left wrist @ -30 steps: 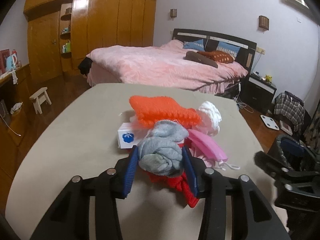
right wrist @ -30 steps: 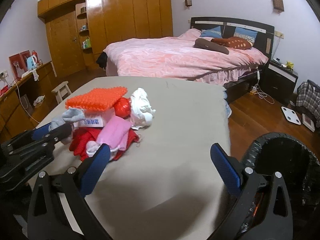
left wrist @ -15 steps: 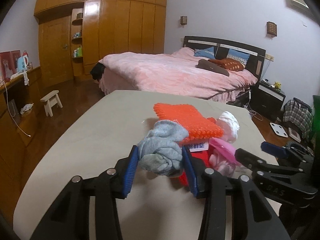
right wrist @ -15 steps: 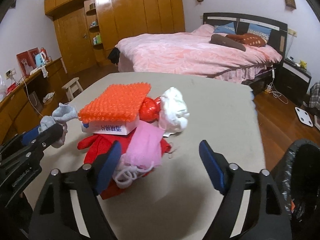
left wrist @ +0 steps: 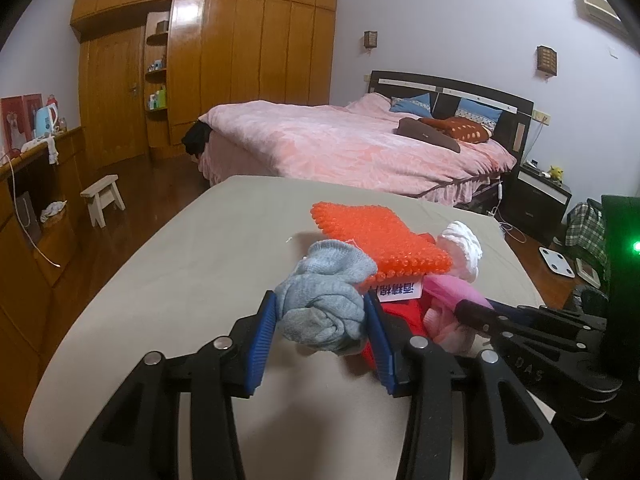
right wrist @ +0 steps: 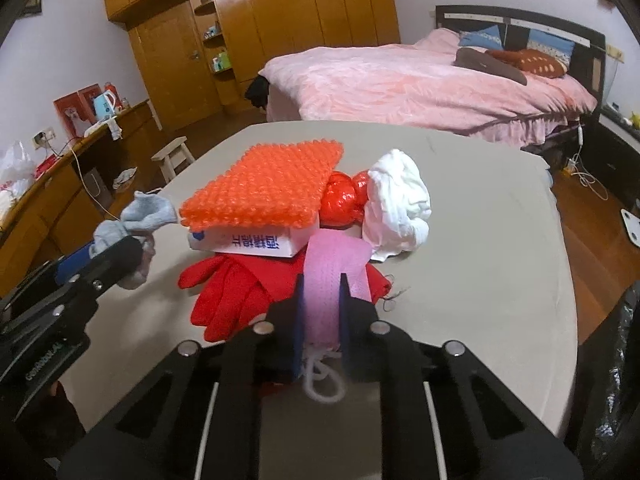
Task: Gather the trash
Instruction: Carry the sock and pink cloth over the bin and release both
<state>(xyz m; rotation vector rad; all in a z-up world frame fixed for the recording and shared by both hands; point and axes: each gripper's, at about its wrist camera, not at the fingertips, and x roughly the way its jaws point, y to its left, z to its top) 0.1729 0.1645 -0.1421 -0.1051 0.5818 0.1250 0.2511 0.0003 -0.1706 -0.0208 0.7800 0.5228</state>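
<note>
My left gripper [left wrist: 322, 320] is shut on a crumpled grey sock [left wrist: 324, 304], held above the beige table [left wrist: 200, 260]; the sock also shows in the right wrist view [right wrist: 140, 216]. My right gripper [right wrist: 322, 304] is shut on a pink face mask [right wrist: 332, 276] at the near edge of the trash pile. The pile holds an orange bubble-wrap sheet [right wrist: 264, 184] on a white box [right wrist: 248, 244], a red glove [right wrist: 236, 292], a red plastic wad [right wrist: 344, 196] and a white crumpled cloth [right wrist: 400, 204].
A black-lined trash bin [right wrist: 616, 360] stands off the table's right edge. A pink bed [left wrist: 352, 144] lies beyond the table, a wooden wardrobe [left wrist: 224, 64] behind it. A small stool [left wrist: 104, 196] and a sideboard [left wrist: 36, 216] are on the left.
My right gripper moved in to the pile and shut on the pink mask. My left gripper, still holding the grey sock, drew back to the left of the pile.
</note>
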